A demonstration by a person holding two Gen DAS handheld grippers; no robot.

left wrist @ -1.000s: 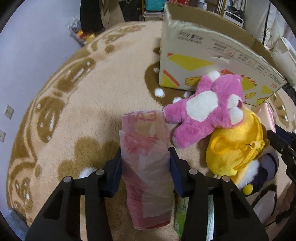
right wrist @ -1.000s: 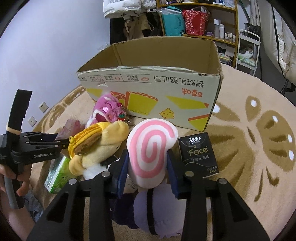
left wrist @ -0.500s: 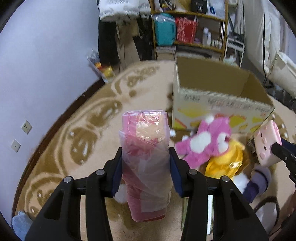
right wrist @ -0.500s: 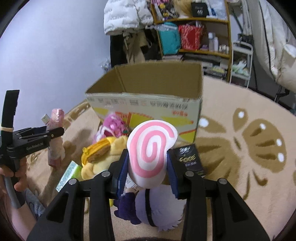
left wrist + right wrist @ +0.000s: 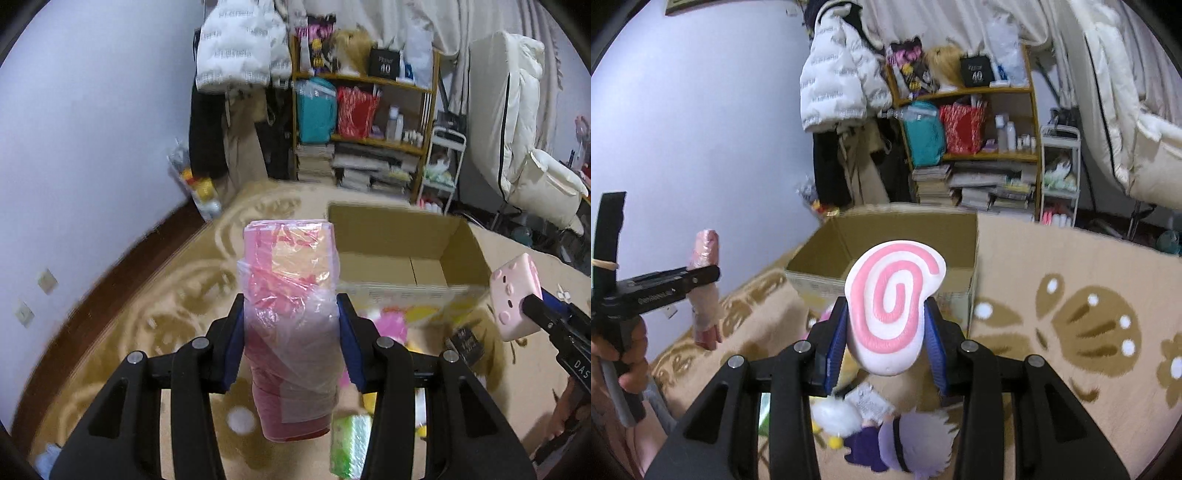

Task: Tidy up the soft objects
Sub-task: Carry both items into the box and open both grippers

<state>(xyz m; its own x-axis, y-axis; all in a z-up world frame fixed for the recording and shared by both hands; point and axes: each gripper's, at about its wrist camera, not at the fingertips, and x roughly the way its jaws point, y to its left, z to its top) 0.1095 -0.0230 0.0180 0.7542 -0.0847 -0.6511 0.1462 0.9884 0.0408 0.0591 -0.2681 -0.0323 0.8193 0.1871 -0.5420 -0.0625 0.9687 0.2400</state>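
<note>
My left gripper [image 5: 291, 325] is shut on a pink packet wrapped in clear plastic [image 5: 290, 295] and holds it upright, high above the rug. It also shows in the right wrist view [image 5: 703, 291]. My right gripper [image 5: 886, 332] is shut on a white plush with a pink swirl [image 5: 892, 302], lifted in front of the open cardboard box [image 5: 886, 240]. In the left wrist view the plush shows as a pink block [image 5: 515, 299] right of the box [image 5: 399, 243]. The box looks empty inside.
A purple and white plush [image 5: 905, 439] lies on the beige patterned rug [image 5: 1071, 295] below my right gripper. A green packet [image 5: 349, 443] and pink and yellow plush toys [image 5: 391, 325] lie near the box. Shelves [image 5: 369, 129] and hanging coats stand behind.
Both grippers have risen well above the rug with their loads and now look over the box rim into its open top.
</note>
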